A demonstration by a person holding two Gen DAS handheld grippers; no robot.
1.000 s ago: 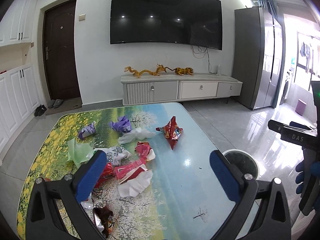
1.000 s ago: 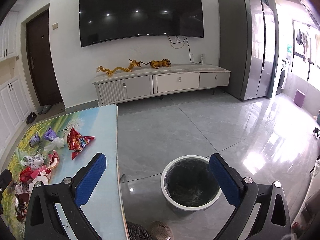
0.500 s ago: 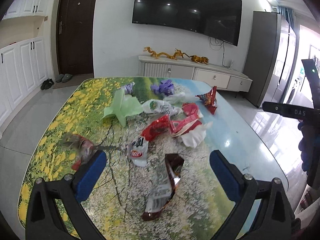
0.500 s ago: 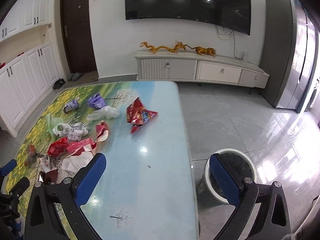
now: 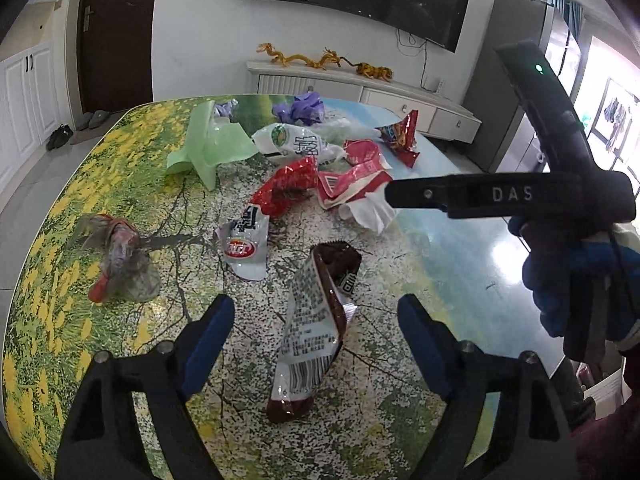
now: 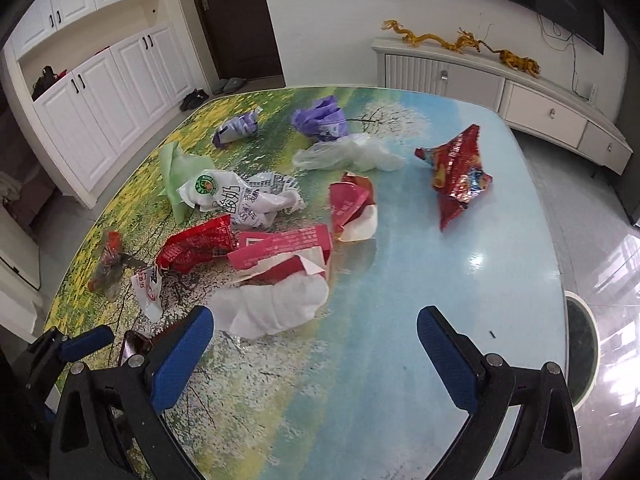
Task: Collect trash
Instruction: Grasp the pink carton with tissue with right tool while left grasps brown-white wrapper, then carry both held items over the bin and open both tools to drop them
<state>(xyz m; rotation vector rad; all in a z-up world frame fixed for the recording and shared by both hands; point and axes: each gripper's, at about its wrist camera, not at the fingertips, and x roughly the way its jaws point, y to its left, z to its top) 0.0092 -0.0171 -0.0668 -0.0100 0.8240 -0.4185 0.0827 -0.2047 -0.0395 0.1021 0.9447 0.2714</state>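
Note:
Wrappers litter the flower-print table point(image 5: 60, 208). A brown and silver wrapper point(image 5: 320, 280) lies flat between the blue fingers of my left gripper point(image 5: 313, 314); its jaws are closing and the pads stand clear of the wrapper on both sides. My right gripper point(image 6: 315, 320) hovers open over the table, with a white tissue point(image 6: 276, 308) just beyond its left finger and nothing between the pads. Behind the tissue lie a red carton point(image 6: 280, 248), a red wrapper point(image 6: 196, 246) and a white pouch point(image 6: 232, 196). A red snack bag point(image 6: 456, 172) lies apart at the right.
A round bin point(image 6: 580, 344) with a white rim stands on the floor off the table's right edge. A green bag point(image 6: 176, 172), a purple bag point(image 6: 320, 120) and a clear bag point(image 6: 348, 154) lie farther back. A gloved hand point(image 5: 560, 280) holds the right gripper's black body point(image 5: 500, 196).
Both grippers have come down and in over the table. The right view has swung from the bin to the trash. My left jaws have narrowed around the brown wrapper.

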